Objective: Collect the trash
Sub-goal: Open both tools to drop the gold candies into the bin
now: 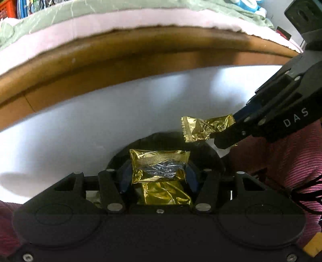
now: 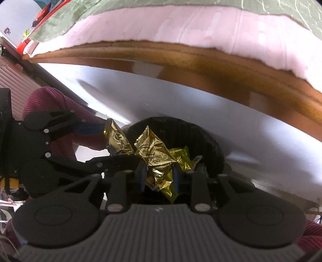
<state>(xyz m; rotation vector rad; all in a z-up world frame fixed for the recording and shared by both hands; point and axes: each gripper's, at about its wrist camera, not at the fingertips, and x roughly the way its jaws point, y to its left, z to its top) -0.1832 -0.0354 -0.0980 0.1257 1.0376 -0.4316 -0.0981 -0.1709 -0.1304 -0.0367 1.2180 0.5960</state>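
Note:
In the left wrist view my left gripper point(image 1: 159, 175) is shut on a gold foil wrapper point(image 1: 159, 161), which stands up between the blue pads. Right under it is the round black bin point(image 1: 213, 157). My right gripper point(image 1: 226, 134) reaches in from the right, shut on a second gold wrapper point(image 1: 203, 129) with dark script, held above the bin's rim. In the right wrist view the right gripper point(image 2: 158, 174) pinches that script wrapper point(image 2: 153, 153) over the black bin point(image 2: 203, 137). More gold foil point(image 2: 182, 159) lies inside the bin. The left gripper point(image 2: 107, 141) holds its wrapper point(image 2: 117, 139) at the bin's left edge.
The bin stands on a white floor point(image 1: 80, 131). Behind it run a wooden bed frame point(image 1: 124, 54), a pink mattress edge point(image 1: 100, 30) and a green sheet point(image 1: 120, 8). Magenta striped clothing of the person point(image 1: 291, 161) is close on the right.

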